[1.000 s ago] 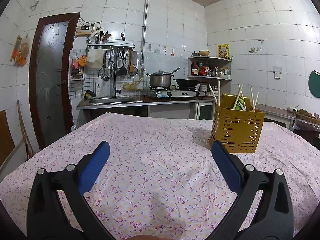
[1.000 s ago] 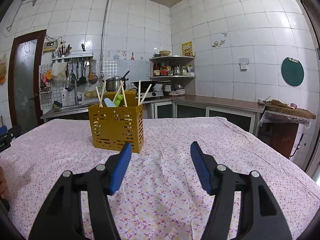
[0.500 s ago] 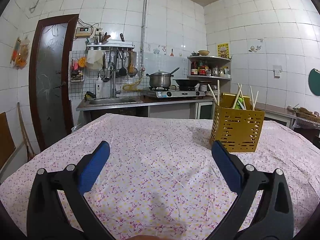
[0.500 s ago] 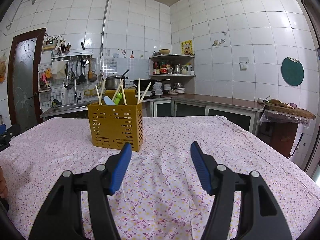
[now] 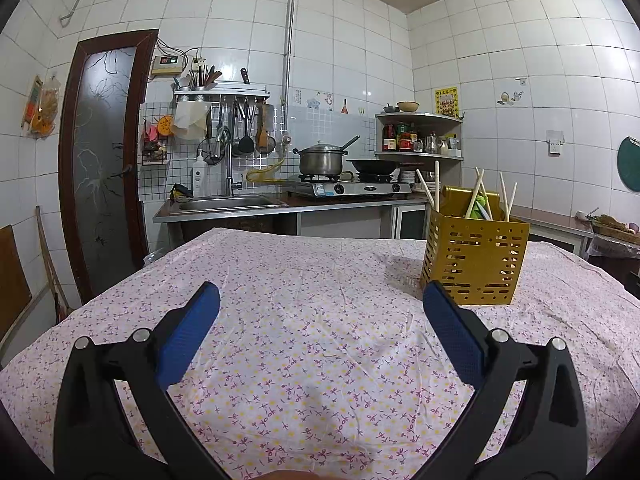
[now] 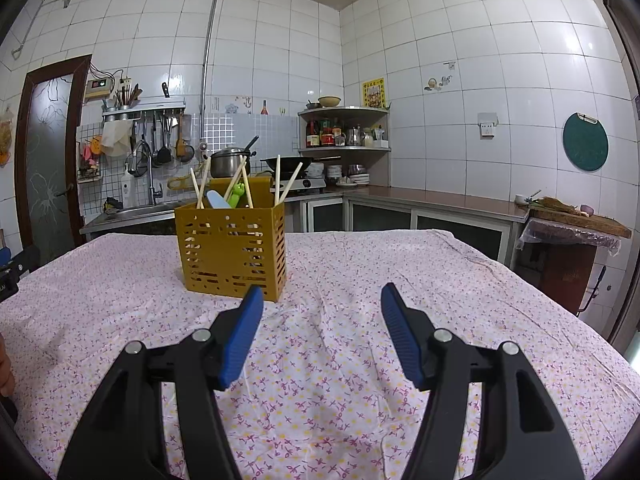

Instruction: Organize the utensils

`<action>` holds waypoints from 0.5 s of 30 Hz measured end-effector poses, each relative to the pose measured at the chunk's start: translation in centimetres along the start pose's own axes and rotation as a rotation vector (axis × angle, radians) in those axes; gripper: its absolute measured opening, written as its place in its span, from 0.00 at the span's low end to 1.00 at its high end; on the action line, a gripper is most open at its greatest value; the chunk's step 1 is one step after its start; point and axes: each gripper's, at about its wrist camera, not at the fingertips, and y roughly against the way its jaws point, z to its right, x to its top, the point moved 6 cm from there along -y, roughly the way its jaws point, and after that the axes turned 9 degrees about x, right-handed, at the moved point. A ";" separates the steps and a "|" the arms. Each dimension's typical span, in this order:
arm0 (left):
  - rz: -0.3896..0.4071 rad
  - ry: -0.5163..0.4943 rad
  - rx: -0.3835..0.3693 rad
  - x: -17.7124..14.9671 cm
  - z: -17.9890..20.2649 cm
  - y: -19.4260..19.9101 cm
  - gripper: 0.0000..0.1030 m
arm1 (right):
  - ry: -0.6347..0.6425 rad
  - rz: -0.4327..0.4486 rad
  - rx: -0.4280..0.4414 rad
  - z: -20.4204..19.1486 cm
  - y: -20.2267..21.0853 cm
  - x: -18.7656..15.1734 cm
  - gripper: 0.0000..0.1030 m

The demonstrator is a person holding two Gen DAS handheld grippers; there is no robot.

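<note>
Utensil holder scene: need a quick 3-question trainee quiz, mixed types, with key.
1. True or false: the left gripper holds a chopstick.
2. Multiple choice: where does the yellow utensil holder stand? A) on the stove B) on the floral tablecloth C) in the sink
3. Fill in: in the right wrist view, the holder sits ahead and to the ____ of the right gripper.

Key:
1. False; both grippers are open with nothing in them.
2. B; it stands upright, with chopsticks and a green utensil sticking out of it.
3. Left.
</note>
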 end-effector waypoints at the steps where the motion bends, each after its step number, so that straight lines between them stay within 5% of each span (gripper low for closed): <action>1: 0.000 0.001 0.000 0.0 0.0 0.0 0.95 | 0.001 -0.002 0.000 0.0 0.0 0.0 0.59; 15: 0.001 0.000 0.000 0.0 0.0 0.0 0.95 | -0.001 -0.004 -0.001 -0.1 0.0 -0.1 0.59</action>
